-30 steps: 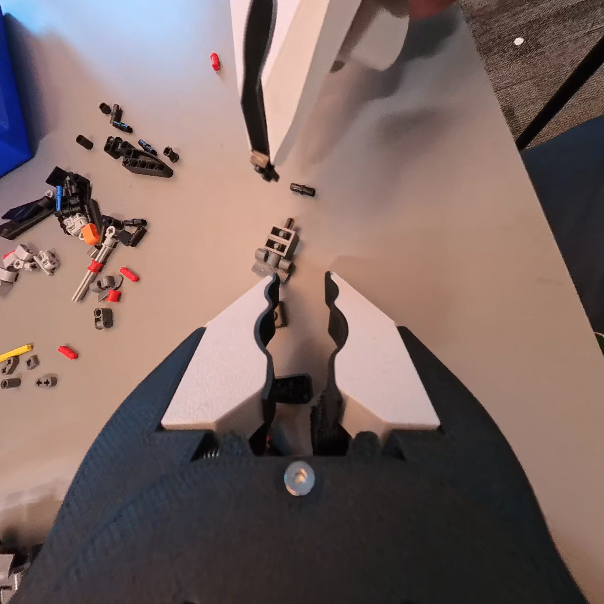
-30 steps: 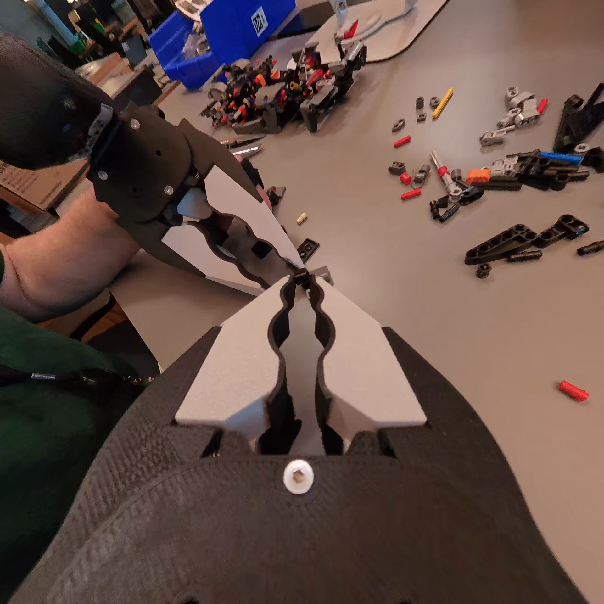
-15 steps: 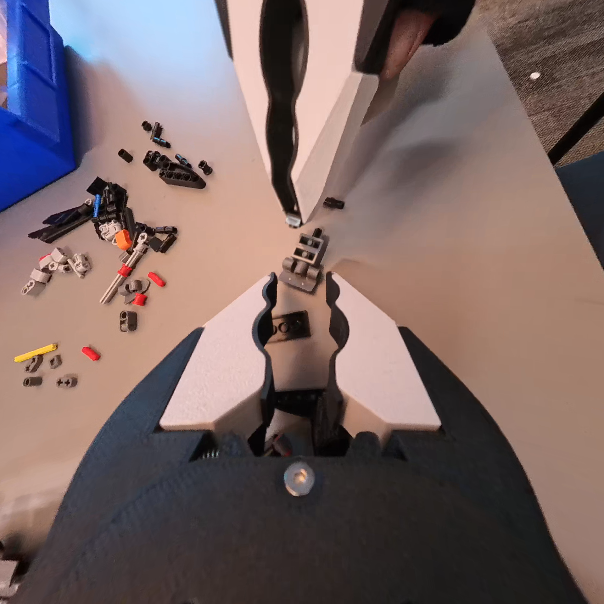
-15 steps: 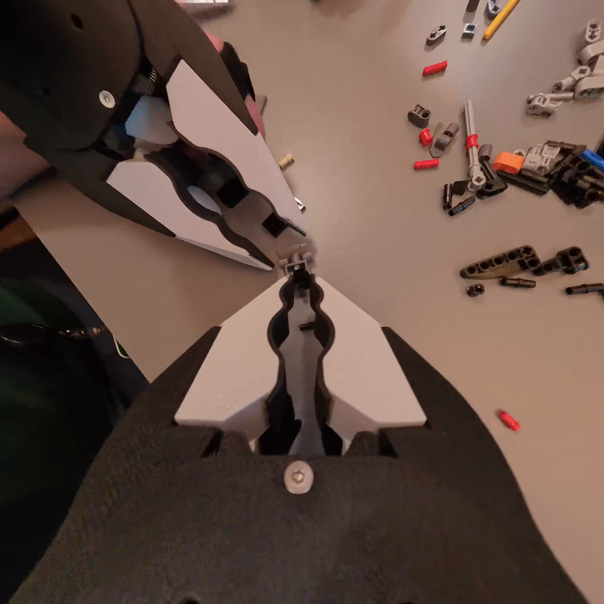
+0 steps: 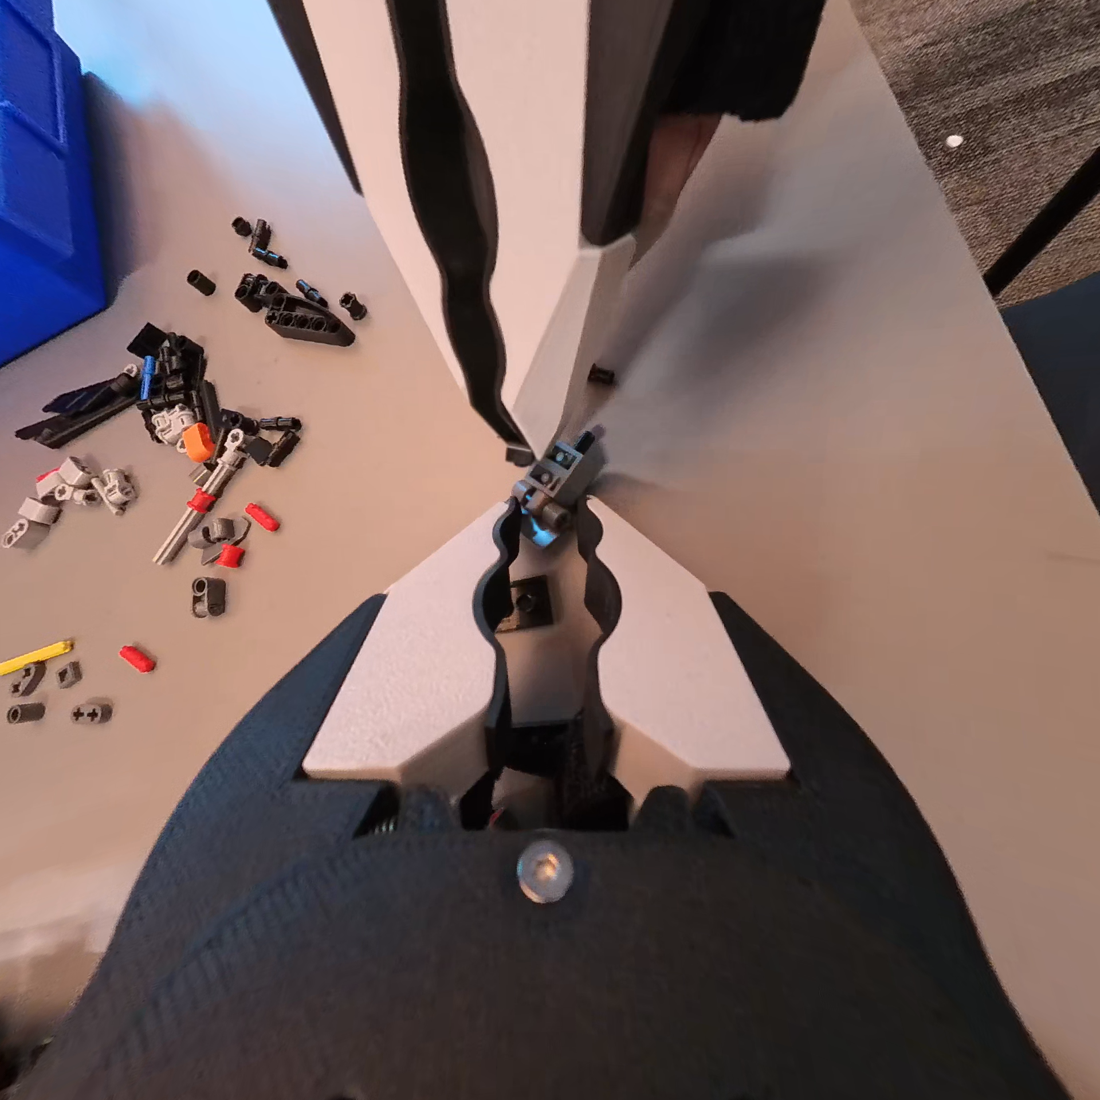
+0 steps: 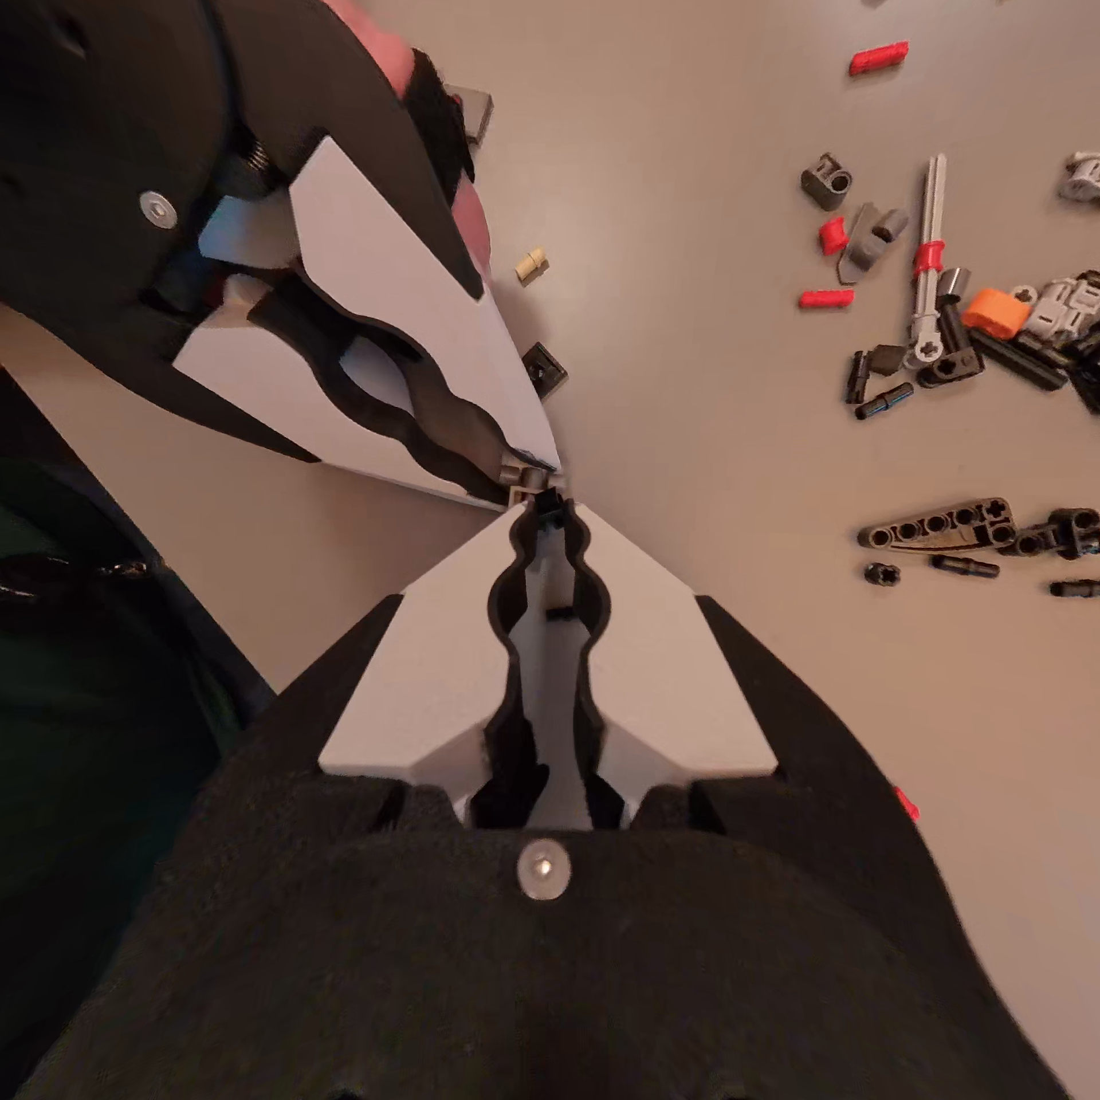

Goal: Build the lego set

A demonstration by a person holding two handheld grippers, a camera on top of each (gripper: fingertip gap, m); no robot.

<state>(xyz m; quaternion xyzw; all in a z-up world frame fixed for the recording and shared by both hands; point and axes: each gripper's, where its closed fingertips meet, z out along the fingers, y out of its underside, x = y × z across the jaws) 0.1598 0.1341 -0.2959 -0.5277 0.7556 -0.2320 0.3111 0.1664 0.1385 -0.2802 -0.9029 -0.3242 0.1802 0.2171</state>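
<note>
Grey hinge piece now between left gripper tips, right gripper adjacent

Warm dim light w/ soft shadows, fisheye edges, motion blur up close.

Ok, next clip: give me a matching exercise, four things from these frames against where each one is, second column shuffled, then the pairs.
Things:
1. grey hinge piece
2. small black piece
3. black square plate
4. tan pin

Places:
A. lying on the table, seen through the gap between the left gripper's fingers
B. at the left gripper tips
C. loose on the table beyond the left gripper
D. pinched at the right gripper tips

Pairs: 1-B, 2-D, 3-A, 4-C
</note>
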